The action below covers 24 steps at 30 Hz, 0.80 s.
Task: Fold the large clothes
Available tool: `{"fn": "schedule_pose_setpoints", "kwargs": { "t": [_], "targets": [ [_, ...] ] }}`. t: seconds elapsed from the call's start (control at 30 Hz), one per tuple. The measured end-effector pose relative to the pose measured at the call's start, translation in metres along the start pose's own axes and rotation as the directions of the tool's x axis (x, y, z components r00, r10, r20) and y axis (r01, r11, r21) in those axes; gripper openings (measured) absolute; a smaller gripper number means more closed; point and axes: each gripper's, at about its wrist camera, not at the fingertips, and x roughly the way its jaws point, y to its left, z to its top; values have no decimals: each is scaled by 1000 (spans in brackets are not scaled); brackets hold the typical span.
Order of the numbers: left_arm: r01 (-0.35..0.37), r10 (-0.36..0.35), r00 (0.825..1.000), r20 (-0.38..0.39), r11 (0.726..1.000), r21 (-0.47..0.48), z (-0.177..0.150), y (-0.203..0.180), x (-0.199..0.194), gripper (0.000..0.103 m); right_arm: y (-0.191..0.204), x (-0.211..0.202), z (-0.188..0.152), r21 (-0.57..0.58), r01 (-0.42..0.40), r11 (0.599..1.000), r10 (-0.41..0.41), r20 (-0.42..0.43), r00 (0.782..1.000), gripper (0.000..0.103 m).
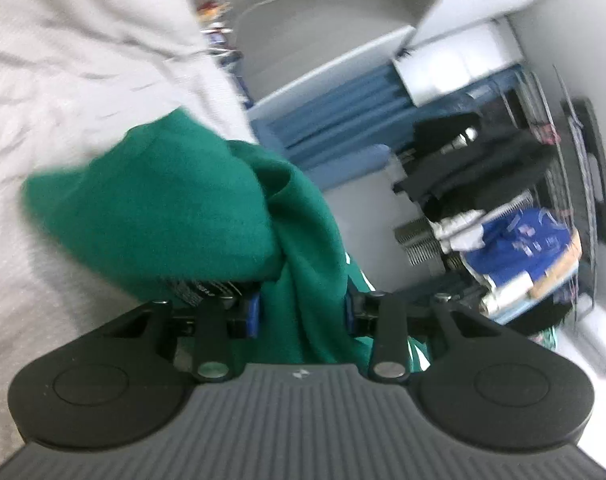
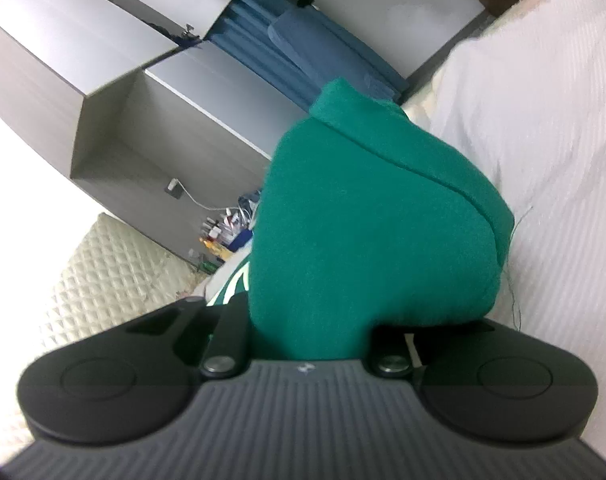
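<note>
Above white textured bedspread, both tongs clenched on fuzzy green garment.

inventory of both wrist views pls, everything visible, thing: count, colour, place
green garment: 1, green with some white marking, bunched between the fingers of both grippers, over the bed
bed cover: 1, white, textured, under the garment
quilted mattress edge: 1, cream, left side of right wrist view
wardrobe: 1, grey-white, doors open, behind the bed
blue fabric: 1 patch, blue, pleated, inside the wardrobe area
clothes rack: 1, dark and blue items, right side of left wrist view, blurred
small clutter: count unclear, mixed colours, by the wall
left gripper: 1, black, shut on green garment
right gripper: 1, black, shut on green garment
</note>
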Motion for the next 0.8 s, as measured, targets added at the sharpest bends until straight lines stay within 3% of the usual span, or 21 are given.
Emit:
{"fn": "schedule_pose_setpoints", "kwargs": {
  "t": [0.1,0.23,0.6,0.8],
  "targets": [
    [39,-39,999,3,999,35,2,-27,1,40,3,-7,18,-20,-10,1000,10,6,1000,20],
    [80,-80,997,-19,995,57,6,-69,17,38,16,-24,49,-60,-44,997,49,73,996,19],
    [76,-68,994,-87,993,94,-9,-128,43,35,20,-52,109,-104,-18,994,26,73,997,19],
    [156,-143,986,-85,972,174,4,-207,81,34,29,-73,162,-113,-53,992,71,167,983,19]
  ]
}}
